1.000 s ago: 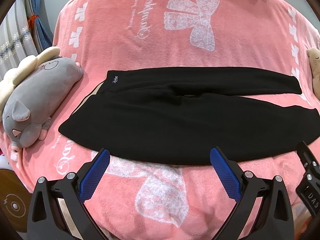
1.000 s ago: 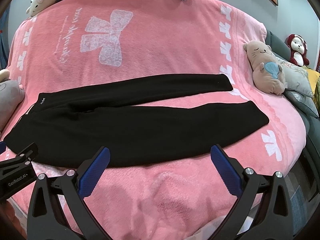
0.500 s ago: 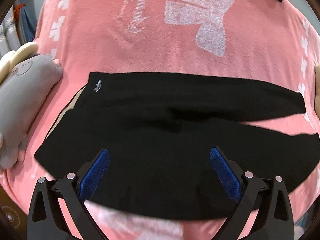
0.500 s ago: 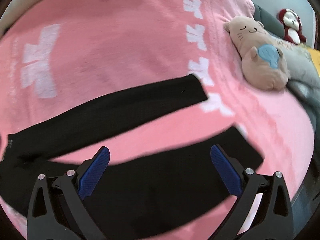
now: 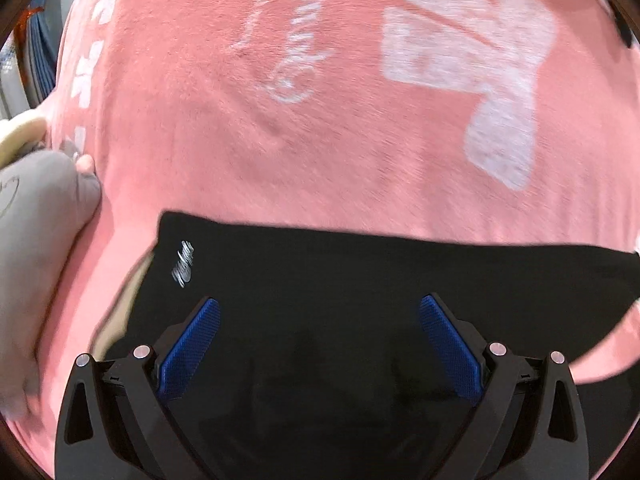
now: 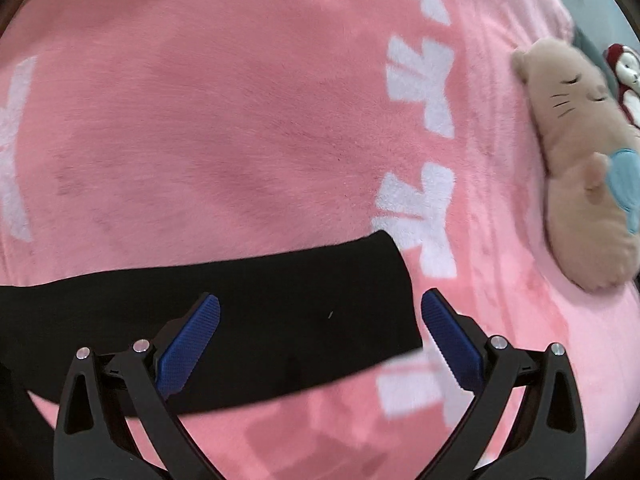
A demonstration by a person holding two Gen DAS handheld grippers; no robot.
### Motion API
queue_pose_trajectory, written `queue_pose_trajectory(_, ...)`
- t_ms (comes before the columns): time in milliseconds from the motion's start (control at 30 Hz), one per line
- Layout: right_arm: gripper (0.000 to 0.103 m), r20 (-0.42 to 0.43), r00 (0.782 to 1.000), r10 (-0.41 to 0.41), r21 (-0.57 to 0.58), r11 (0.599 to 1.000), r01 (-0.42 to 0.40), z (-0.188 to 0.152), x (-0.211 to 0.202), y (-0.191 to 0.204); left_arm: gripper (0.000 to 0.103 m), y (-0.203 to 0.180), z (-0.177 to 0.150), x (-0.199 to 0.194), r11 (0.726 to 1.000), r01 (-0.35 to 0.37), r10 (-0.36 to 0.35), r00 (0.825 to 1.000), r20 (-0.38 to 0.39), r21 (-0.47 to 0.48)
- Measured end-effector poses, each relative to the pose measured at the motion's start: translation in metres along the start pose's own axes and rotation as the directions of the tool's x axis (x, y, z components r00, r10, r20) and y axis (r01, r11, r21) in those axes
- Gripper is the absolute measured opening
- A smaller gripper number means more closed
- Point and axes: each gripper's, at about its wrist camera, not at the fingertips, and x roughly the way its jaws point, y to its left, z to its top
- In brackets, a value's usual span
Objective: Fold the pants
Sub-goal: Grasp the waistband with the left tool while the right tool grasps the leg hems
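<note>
Black pants (image 5: 360, 280) lie flat on the pink blanket, waist to the left with a small white logo (image 5: 183, 263) near the far waist corner. My left gripper (image 5: 319, 314) is open and empty, low over the waist end. In the right wrist view the far leg (image 6: 280, 300) ends in a cuff just left of my right finger. My right gripper (image 6: 320, 312) is open and empty, low over that cuff end.
The pink blanket (image 5: 320, 120) with white bow prints covers the bed. A grey plush toy (image 5: 36, 240) lies at the left edge by the waist. A tan cat plush (image 6: 580, 168) and a red-hooded doll (image 6: 624, 76) lie at the right.
Both grippers have moved forward and down toward the far side of the pants: the left toward the far waist corner, the right toward the far leg's cuff. Both stay open.
</note>
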Motion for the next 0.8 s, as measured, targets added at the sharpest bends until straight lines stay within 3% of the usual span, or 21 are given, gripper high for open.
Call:
queue_pose_trajectory(67, 0.098, -0.009, 1.000, 0.002, 0.005, 1.000, -0.002, 0.006, 0.017, -0.006, 0.098, 0.010, 0.014, 0.014, 1.000, -0.014, 0.014, 1.000, -0.001, -0.002)
queue_pose_trajectory(267, 0.098, -0.033, 0.999, 0.004, 0.011, 1.000, -0.003, 0.021, 0.060, -0.020, 0.098, 0.054, 0.044, 0.056, 0.988, -0.154, 0.154, 0.988, 0.016, 0.020)
queue_pose_trajectory(367, 0.098, -0.060, 0.998, 0.016, -0.011, 1.000, -0.016, 0.026, 0.078, -0.016, 0.098, 0.089, 0.052, 0.076, 0.994, -0.101, 0.098, 0.994, -0.050, -0.050)
queue_pose_trajectory(500, 0.098, -0.072, 0.997, 0.035, -0.026, 0.999, -0.037, 0.029, 0.092, -0.010, 0.098, 0.129, 0.056, 0.098, 0.982, -0.154, 0.144, 0.985, -0.101, -0.111)
queue_pose_trajectory(533, 0.097, -0.072, 0.997, 0.026, -0.036, 0.999, -0.029, 0.028, 0.094, -0.008, 0.098, 0.137, 0.058, 0.103, 0.981, -0.146, 0.132, 0.985, -0.115, -0.128)
queue_pose_trajectory(633, 0.079, -0.082, 0.996, 0.023, -0.040, 0.999, -0.027, 0.026, 0.099, -0.006, 0.098, 0.157, 0.061, 0.123, 0.979, -0.083, 0.052, 0.985, -0.165, -0.186)
queue_pose_trajectory(800, 0.060, -0.073, 0.996, 0.044, -0.024, 0.999, -0.046, 0.016, 0.089, -0.001, 0.097, 0.175, 0.065, 0.155, 0.966, -0.089, 0.030, 0.972, -0.234, -0.244)
